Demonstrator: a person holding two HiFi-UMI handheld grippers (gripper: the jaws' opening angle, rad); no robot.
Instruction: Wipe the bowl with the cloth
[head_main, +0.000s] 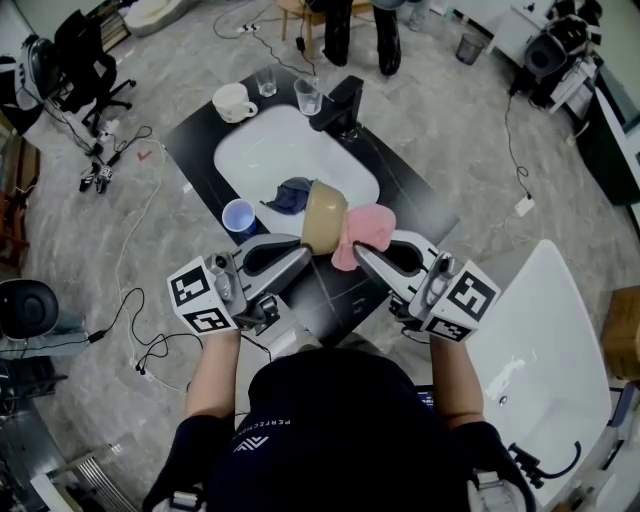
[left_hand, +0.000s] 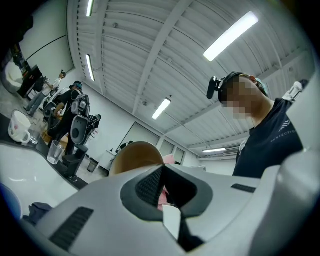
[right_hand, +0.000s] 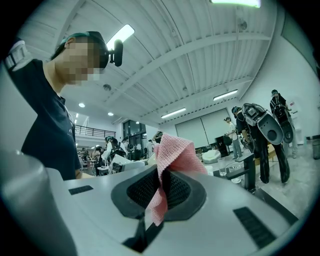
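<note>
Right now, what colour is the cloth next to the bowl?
The cloth is pink, finely woven; the right gripper view shows it best.

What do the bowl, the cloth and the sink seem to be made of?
Bowl: probably plastic or glazed ceramic; the tan surface is smooth with an even, dull sheen.
Cloth: pink woven or knitted fabric; a fine grid texture shows, and it folds softly.
Sink: likely white ceramic or enamel, fairly glossy; the surface is smooth and uniform, with rounded edges.
</note>
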